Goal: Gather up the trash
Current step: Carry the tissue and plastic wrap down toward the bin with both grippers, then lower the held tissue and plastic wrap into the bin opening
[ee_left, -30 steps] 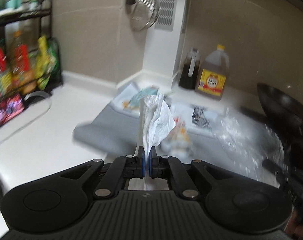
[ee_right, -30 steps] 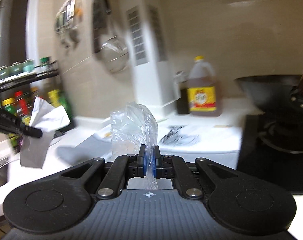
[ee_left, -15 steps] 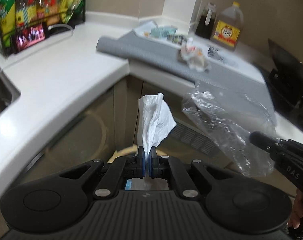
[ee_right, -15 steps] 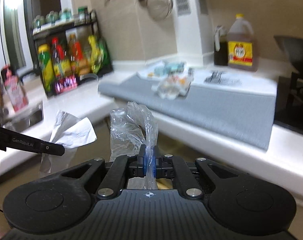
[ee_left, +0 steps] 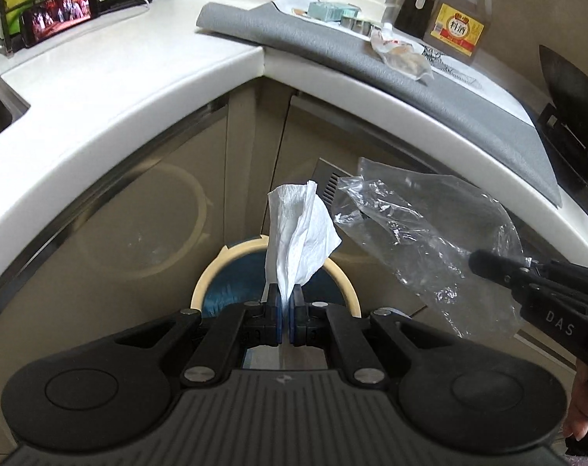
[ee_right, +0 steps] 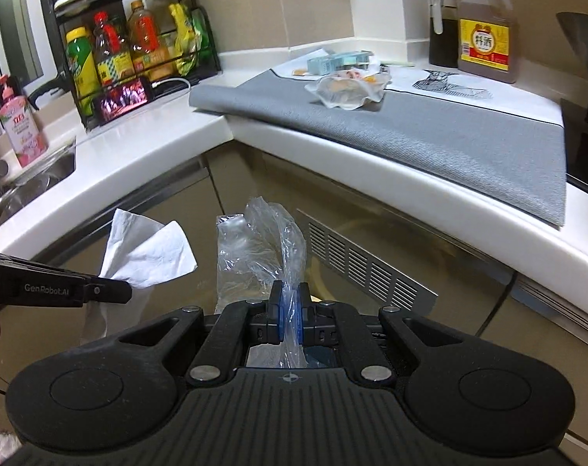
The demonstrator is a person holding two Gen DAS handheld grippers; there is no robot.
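My left gripper is shut on a crumpled white tissue and holds it above a round bin with a cream rim and blue liner on the floor. My right gripper is shut on a clear plastic bag, held in the air below the counter edge. The bag also shows in the left wrist view, right of the tissue. The tissue shows in the right wrist view, left of the bag. A crumpled wrapper lies on the grey mat.
The white counter curves around the corner above beige cabinet doors. A rack of bottles, a phone, a sink, a brown jug and a dark wok stand on it.
Both grippers have dropped from counter height to below its edge with their loads. The bin has come into the left wrist view under the tissue.
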